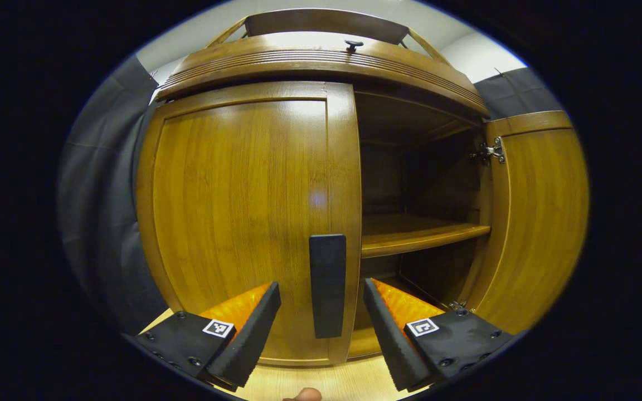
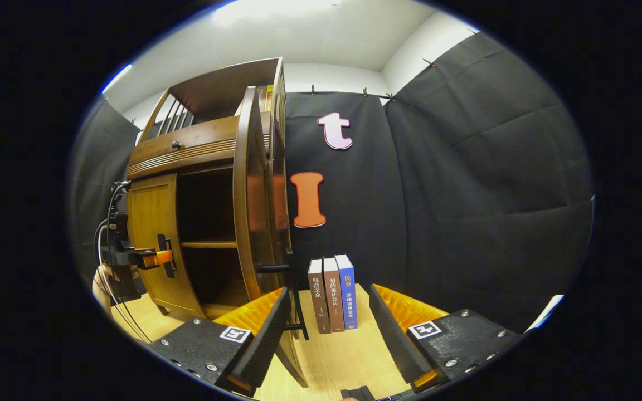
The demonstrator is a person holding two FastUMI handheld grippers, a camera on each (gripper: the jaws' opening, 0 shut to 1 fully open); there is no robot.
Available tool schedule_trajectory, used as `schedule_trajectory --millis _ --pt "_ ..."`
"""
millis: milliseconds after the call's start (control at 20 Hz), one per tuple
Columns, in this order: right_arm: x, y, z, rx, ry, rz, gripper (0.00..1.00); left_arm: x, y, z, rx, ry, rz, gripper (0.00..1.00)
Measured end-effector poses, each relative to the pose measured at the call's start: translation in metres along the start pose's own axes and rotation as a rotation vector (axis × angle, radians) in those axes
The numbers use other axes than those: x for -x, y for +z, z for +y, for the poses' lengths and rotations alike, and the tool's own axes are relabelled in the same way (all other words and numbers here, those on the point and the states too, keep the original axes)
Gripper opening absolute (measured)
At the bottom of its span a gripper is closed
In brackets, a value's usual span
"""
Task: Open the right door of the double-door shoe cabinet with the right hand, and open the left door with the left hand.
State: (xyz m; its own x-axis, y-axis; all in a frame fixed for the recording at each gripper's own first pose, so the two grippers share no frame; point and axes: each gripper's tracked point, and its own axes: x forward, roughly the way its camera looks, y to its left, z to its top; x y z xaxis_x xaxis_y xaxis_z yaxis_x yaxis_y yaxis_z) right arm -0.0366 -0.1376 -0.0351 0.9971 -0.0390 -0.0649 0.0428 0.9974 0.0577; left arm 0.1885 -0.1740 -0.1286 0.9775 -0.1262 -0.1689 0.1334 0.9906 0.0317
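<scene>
1. In the left gripper view the shoe cabinet's left door point(image 1: 243, 217), a glossy honey-brown wooden panel, stands closed. It looks rigid and hinged on its far left edge, so it should swing stiffly in an arc rather than flex; the varnish is likely slippery.
2. The flat black upright bar handle point(image 1: 327, 285) on that door's right edge is the place to grip. The left gripper point(image 1: 321, 326) is spread wide, a finger on either side of the handle, not yet pressing it.
3. Further right, the cabinet's interior with its wooden shelf point(image 1: 416, 234) is exposed, and the matching right door point(image 1: 538, 223) stands swung open.
4. In the right gripper view, the open right door point(image 2: 249, 195) is seen edge-on; the right gripper point(image 2: 329, 328) is wide apart and holds nothing.
5. Three upright books point(image 2: 332, 292), brown, brown and blue, stand on the pale wooden tabletop point(image 2: 343, 356). Their spines carry Chinese writing, too small to read reliably.
</scene>
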Motion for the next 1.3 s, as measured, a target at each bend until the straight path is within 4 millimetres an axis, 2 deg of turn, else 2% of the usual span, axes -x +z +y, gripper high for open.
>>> schedule_trajectory --millis 250,300,400,550,700,950,1000,1250,1300 --pt "-0.002 0.001 -0.001 -0.029 0.001 0.001 0.99 -0.016 -0.005 0.003 0.032 0.008 0.018 0.96" --pt "-0.002 0.001 -0.002 -0.032 -0.001 -0.002 0.88 -0.018 -0.004 0.004 0.033 0.016 0.014 0.9" --pt "-0.002 0.004 -0.004 -0.033 -0.01 -0.007 0.88 -0.021 -0.001 0.006 0.027 0.021 -0.002 0.78" --pt "0.002 0.006 -0.004 -0.04 -0.013 -0.014 0.88 -0.021 -0.003 -0.007 0.039 -0.021 0.003 0.59" --pt "0.003 0.006 -0.003 -0.036 -0.013 -0.013 0.88 -0.02 -0.005 -0.007 0.01 -0.02 0.018 0.41" --pt "0.007 0.005 0.003 -0.024 -0.009 0.0 0.88 -0.018 -0.005 -0.012 0.031 -0.032 0.028 0.38" --pt "0.008 0.006 0.005 -0.022 -0.01 0.001 0.88 -0.017 -0.005 -0.013 0.026 -0.036 0.033 0.34" --pt "0.016 0.013 0.018 -0.017 -0.005 -0.008 0.88 -0.016 0.001 -0.014 0.039 -0.077 0.03 0.33" --pt "0.018 0.014 0.022 -0.018 -0.001 -0.009 0.99 -0.015 0.002 -0.015 0.041 -0.088 0.029 0.33"
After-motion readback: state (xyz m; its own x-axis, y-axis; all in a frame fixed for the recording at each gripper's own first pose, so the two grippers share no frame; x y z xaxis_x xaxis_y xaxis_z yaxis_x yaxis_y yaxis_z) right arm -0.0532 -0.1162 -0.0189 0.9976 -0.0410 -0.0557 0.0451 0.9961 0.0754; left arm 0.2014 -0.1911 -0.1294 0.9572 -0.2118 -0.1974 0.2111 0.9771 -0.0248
